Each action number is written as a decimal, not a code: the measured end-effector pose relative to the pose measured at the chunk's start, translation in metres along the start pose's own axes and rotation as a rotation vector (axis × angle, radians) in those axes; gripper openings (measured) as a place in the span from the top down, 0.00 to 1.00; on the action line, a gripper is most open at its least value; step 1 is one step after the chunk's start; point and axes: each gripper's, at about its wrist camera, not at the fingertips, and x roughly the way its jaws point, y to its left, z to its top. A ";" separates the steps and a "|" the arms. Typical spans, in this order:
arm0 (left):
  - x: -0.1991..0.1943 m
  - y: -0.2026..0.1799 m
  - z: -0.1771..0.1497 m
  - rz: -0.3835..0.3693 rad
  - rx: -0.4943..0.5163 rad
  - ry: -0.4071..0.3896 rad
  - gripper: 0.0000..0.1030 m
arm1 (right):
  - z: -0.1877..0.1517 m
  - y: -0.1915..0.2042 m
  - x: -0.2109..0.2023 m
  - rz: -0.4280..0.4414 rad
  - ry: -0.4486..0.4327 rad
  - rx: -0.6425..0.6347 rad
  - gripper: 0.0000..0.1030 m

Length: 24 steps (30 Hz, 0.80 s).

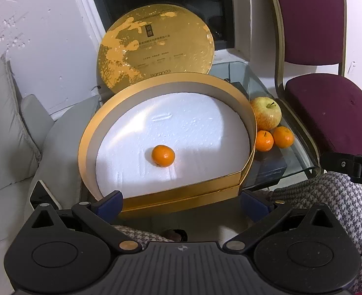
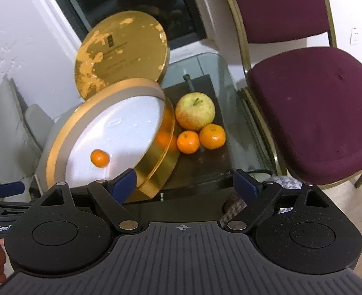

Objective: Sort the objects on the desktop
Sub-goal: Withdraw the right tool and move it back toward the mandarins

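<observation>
Both tools are spread apart and empty: the left tool (image 1: pixel 181 200) before the gold box (image 1: pixel 181 196), the right tool (image 2: pixel 184 182) off its near right side. One mandarin (image 1: pixel 163 155) lies inside on white foam. Two mandarins (image 2: pixel 200 138) and an apple (image 2: pixel 195 110) sit together near the glass table's (image 2: pixel 220 68) right edge. The gold lid (image 1: pixel 156 46) leans behind.

The box (image 1: pixel 181 196) is gold with a white liner (image 1: pixel 181 132). Mandarins (image 2: pixel 187 142) are orange; the chair (image 2: pixel 316 103) is maroon.

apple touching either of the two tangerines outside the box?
Touching. In the right wrist view the apple rests against both outside tangerines, with no gap visible between them.
</observation>
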 end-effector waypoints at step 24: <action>0.048 -0.020 0.012 -0.004 0.072 0.082 0.01 | 0.012 -0.027 0.062 -0.024 0.065 0.023 0.12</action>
